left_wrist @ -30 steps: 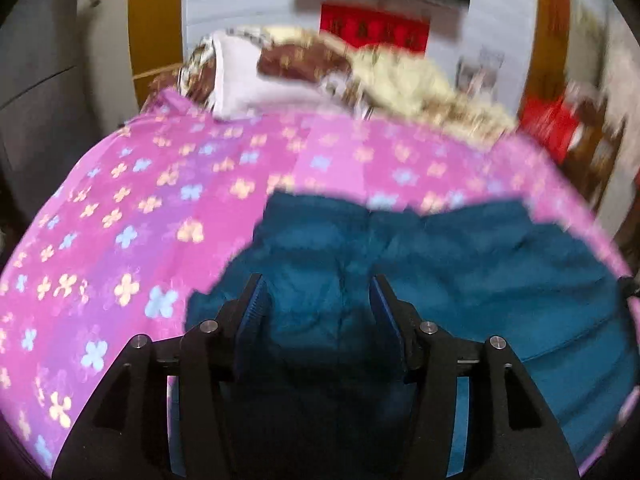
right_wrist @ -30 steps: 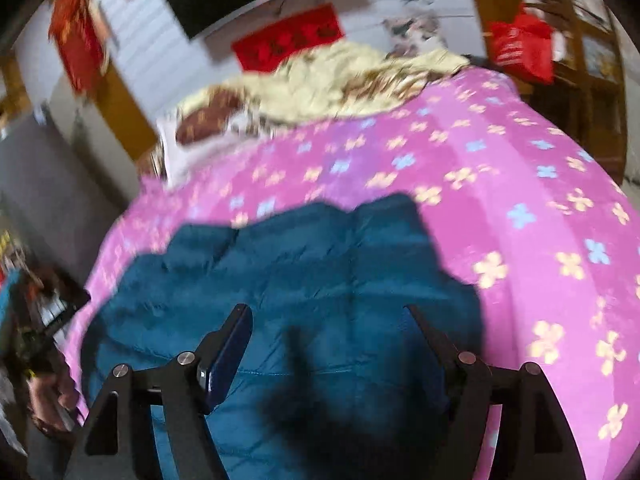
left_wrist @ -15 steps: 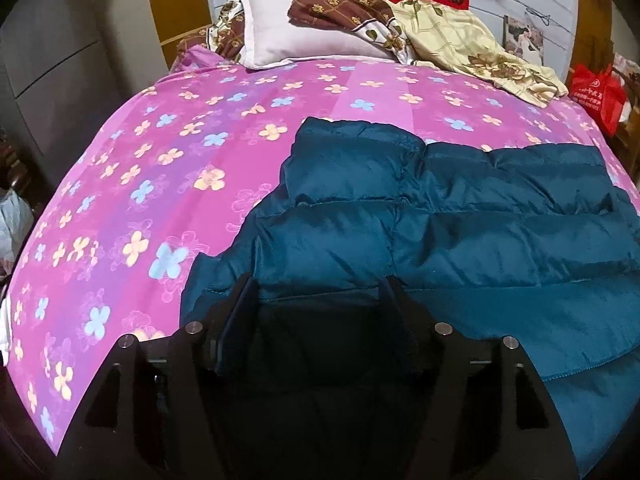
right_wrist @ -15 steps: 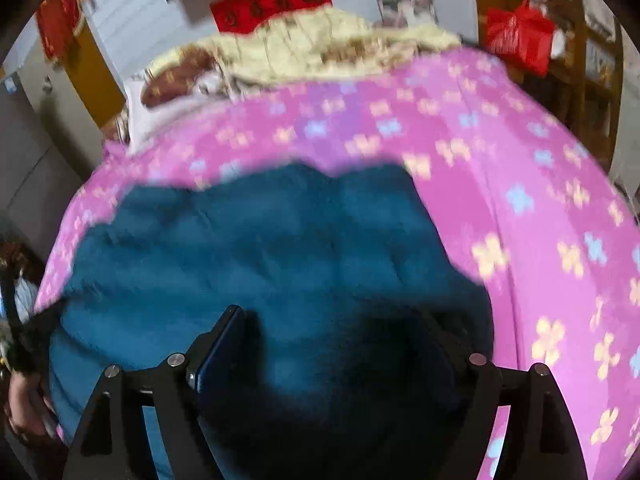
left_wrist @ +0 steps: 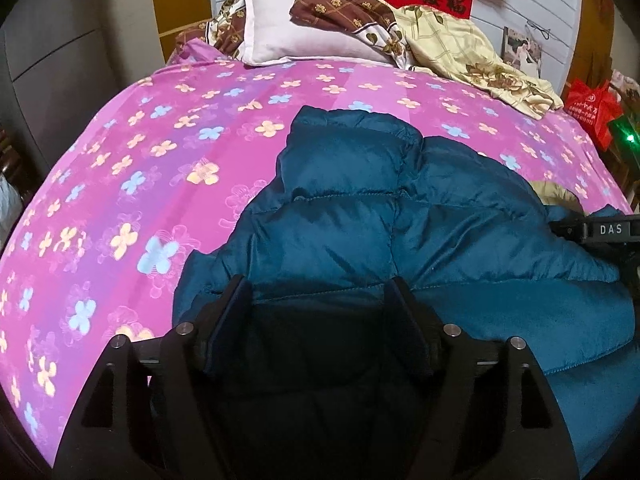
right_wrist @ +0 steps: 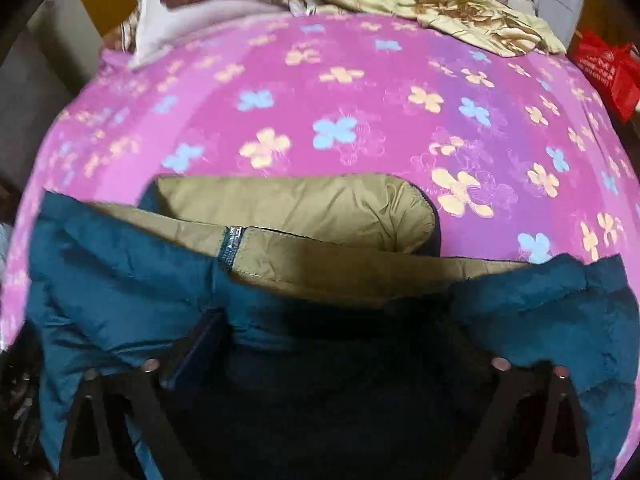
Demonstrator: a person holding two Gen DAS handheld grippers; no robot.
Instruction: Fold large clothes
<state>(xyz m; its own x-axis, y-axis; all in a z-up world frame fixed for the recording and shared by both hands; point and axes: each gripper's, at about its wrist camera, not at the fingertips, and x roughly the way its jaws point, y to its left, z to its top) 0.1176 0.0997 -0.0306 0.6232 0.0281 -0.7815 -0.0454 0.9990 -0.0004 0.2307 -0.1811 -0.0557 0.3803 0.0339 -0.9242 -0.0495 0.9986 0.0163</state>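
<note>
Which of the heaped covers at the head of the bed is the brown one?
The brown checked cover, draped over the pale pillow; the pale yellow floral cover lies to its right.

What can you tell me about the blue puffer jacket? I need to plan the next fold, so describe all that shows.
The puffer jacket is dark teal with a slight sheen, quilted in stitched padded bands. It lies flat but rumpled on the pink flowered bedspread, near the bed's front edge. The right wrist view shows its olive-tan lining exposed at the collar, with a teal zipper end. Both grippers hover over it, jaws opening; the left gripper and right gripper have fabric beneath them, nothing visibly pinched.
</note>
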